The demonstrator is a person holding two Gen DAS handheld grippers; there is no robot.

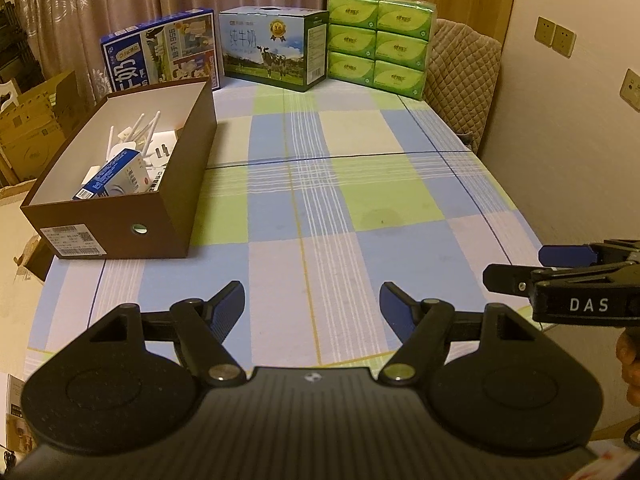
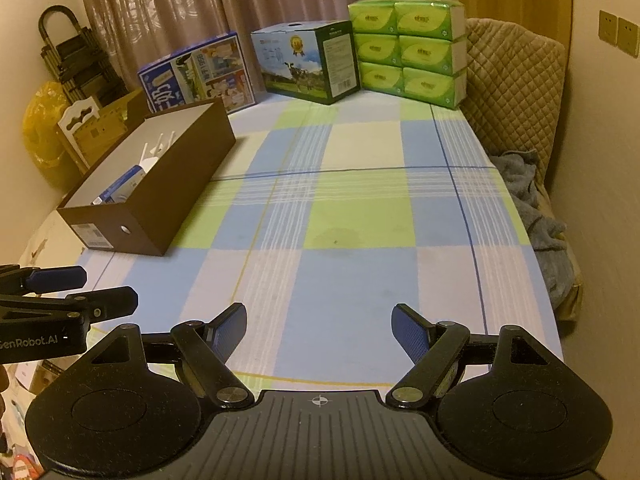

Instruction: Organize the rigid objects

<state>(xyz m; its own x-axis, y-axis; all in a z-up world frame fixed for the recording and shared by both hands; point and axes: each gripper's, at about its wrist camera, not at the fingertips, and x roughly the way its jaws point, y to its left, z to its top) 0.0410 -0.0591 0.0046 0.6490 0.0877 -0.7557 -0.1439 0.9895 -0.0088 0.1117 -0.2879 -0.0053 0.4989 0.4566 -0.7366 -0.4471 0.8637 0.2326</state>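
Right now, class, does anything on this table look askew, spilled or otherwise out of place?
Mostly tidy. Inside the brown box, a blue-and-white carton lies tilted across a white antenna device. A faint dark stain marks a green square of the checked tablecloth.

Illumination is dim, warm and yellowish in both views, consistent with indoor artificial light; its source is outside the frames. The plaid tablecloth point(image 1: 340, 184) is evenly lit, with no hard shadows and no glare. The brown box point(image 1: 120, 208) shows a shaded outer wall and a brighter white interior. The green tissue packs point(image 2: 408, 52) carry faint sheen. Fisheye distortion bends the table edges and the curtains point(image 1: 160, 0); the frame corners are vignetted black. Focus is soft overall, with visible grain and compression, and printed text on distant cartons is smeared.
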